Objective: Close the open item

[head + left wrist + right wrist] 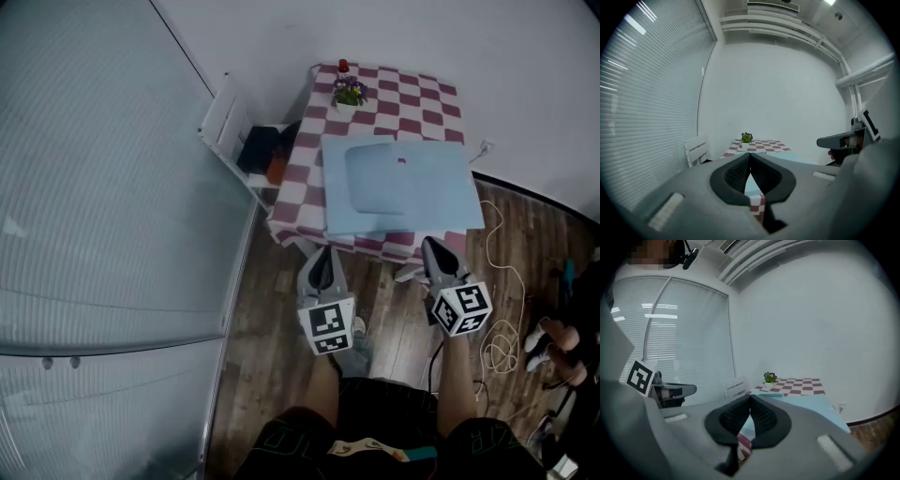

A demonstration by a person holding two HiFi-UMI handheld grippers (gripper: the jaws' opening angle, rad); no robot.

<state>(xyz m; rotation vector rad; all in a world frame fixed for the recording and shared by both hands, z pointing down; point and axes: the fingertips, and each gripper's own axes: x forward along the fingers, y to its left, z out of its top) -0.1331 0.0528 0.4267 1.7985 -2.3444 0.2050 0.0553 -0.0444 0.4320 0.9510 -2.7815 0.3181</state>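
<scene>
While the left gripper [323, 255] and the right gripper [434, 247] keep their fingers closed on nothing, short of the red-and-white checked table [417, 101], the pale blue flat rectangular item [403, 187] lies untouched at 12 o'clock, closing apparently not yet begun.

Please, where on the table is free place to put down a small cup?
Bare tablecloth lies beyond the light blue item, right of the potted plant. A narrow strip runs along that item's left side. The item covers the near half.
</scene>
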